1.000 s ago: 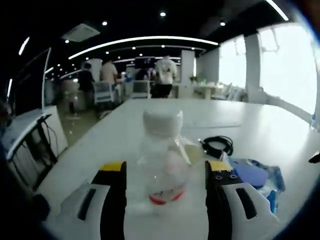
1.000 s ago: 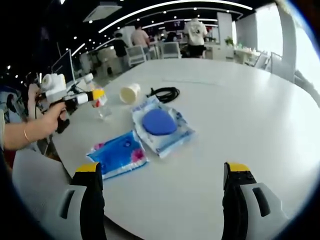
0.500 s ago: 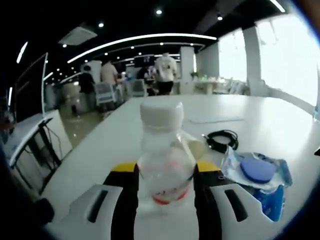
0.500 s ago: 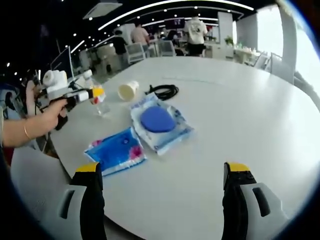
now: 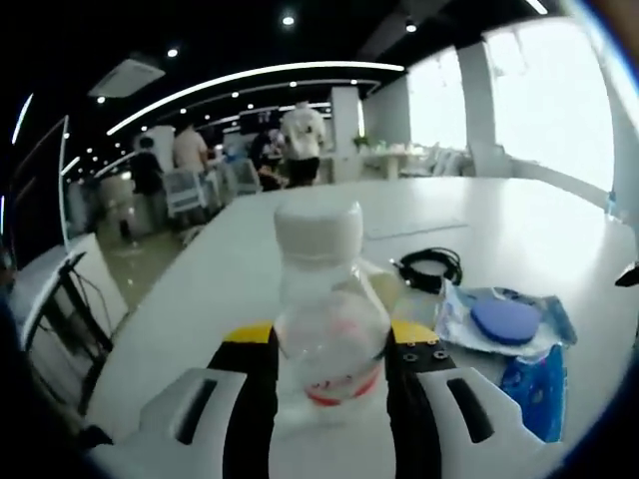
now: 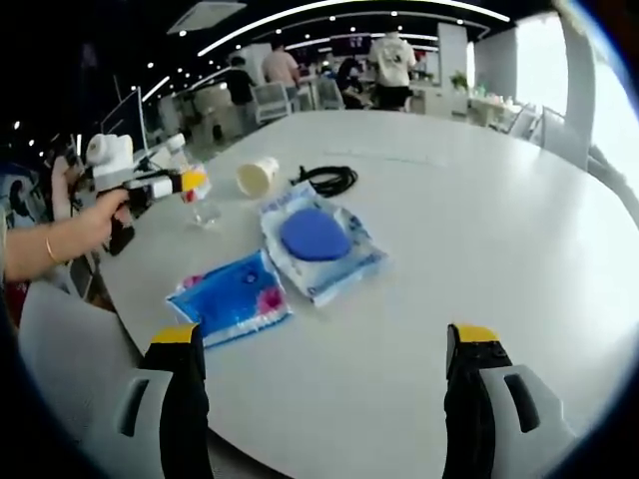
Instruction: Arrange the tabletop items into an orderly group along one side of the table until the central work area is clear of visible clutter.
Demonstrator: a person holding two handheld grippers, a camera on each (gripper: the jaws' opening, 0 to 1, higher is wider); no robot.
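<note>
Left gripper view: left tool [image 5: 329, 349] has closed since a second ago, now clenched on clear plastic bottle with white cap [image 5: 324, 299] near tabletop [image 6: 479, 220] edge | right tool [image 6: 324, 344] released, empty | bottle ready for regrouping.

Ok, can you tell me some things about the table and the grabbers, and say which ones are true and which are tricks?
1. The left gripper has its jaws closed on the clear bottle. True.
2. The bottle has a red cap. False: the cap is white; the red is a band low on the bottle.
3. The right gripper is holding the blue packet. False: its jaws stand wide open with nothing between them, and the packet lies on the table.
4. A black cable lies coiled on the table beside the paper cup. True.
5. The paper cup stands upright. False: it lies on its side.
</note>
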